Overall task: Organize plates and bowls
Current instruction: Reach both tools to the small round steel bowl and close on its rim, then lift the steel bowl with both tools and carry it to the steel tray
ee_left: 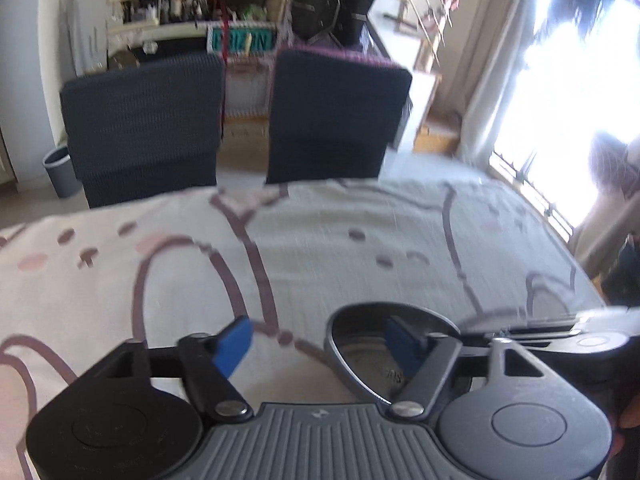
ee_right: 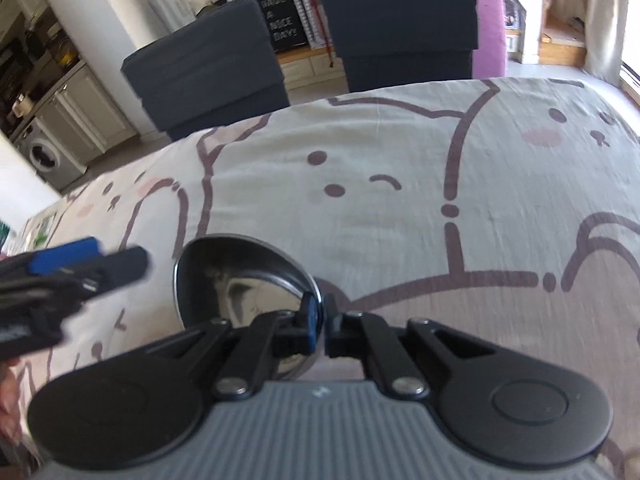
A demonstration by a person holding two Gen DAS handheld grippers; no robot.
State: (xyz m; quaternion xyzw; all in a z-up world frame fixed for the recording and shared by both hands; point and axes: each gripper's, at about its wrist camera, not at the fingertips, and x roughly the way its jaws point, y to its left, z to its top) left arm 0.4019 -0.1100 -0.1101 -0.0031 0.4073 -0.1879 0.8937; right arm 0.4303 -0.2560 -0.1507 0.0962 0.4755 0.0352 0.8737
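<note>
While the right gripper (ee_right: 319, 322) has its jaws closed tight on the rim of a shiny round stainless-steel bowl (ee_right: 240, 280), the left gripper (ee_left: 320, 346) stands partly open, one blue pad inside the bowl's mouth, the other out over the cloth, neither visibly pressing. The bowl looks empty and sits tilted just above a counter covered by a cream cloth with brown cartoon outlines (ee_right: 400, 152). Two dark upholstered chairs (ee_left: 140, 120) stand beyond it.
</note>
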